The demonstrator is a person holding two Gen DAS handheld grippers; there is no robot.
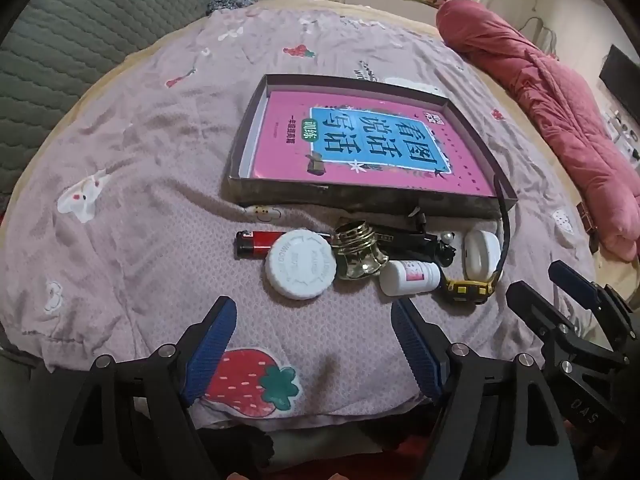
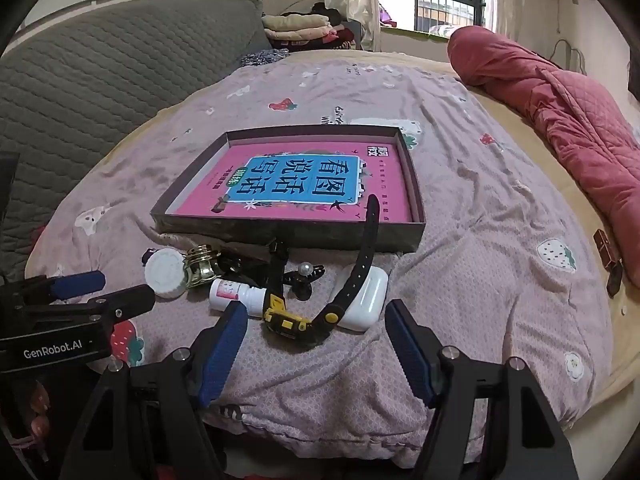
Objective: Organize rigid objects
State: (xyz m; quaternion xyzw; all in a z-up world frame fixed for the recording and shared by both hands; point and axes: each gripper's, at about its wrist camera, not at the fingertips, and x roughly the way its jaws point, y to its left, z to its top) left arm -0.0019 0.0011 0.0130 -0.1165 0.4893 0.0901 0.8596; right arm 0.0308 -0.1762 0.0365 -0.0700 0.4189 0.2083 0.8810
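Note:
A shallow dark box (image 1: pixel 280 194) (image 2: pixel 280 232) holds a pink book (image 1: pixel 360 148) (image 2: pixel 312 184) on the bed. In front of it lie a red lighter (image 1: pixel 256 242), a white round lid (image 1: pixel 301 265) (image 2: pixel 166 270), a gold bottle cap (image 1: pixel 358 252) (image 2: pixel 202 266), a small white bottle (image 1: pixel 408 277) (image 2: pixel 240 294), a black-and-yellow watch (image 1: pixel 470 290) (image 2: pixel 288 322), a white earbud case (image 1: pixel 480 254) (image 2: pixel 366 298) and a black hair clip with a pearl (image 2: pixel 306 274). My left gripper (image 1: pixel 314 326) is open and empty, just short of the lid. My right gripper (image 2: pixel 316 330) is open and empty, just short of the watch.
The bed is covered by a mauve strawberry-print sheet (image 1: pixel 140 160). A pink quilt (image 1: pixel 560 112) (image 2: pixel 560 92) lies rolled along the right. A grey padded headboard (image 2: pixel 100 72) is at the left. Small brown boxes (image 2: pixel 610 264) lie at the right edge.

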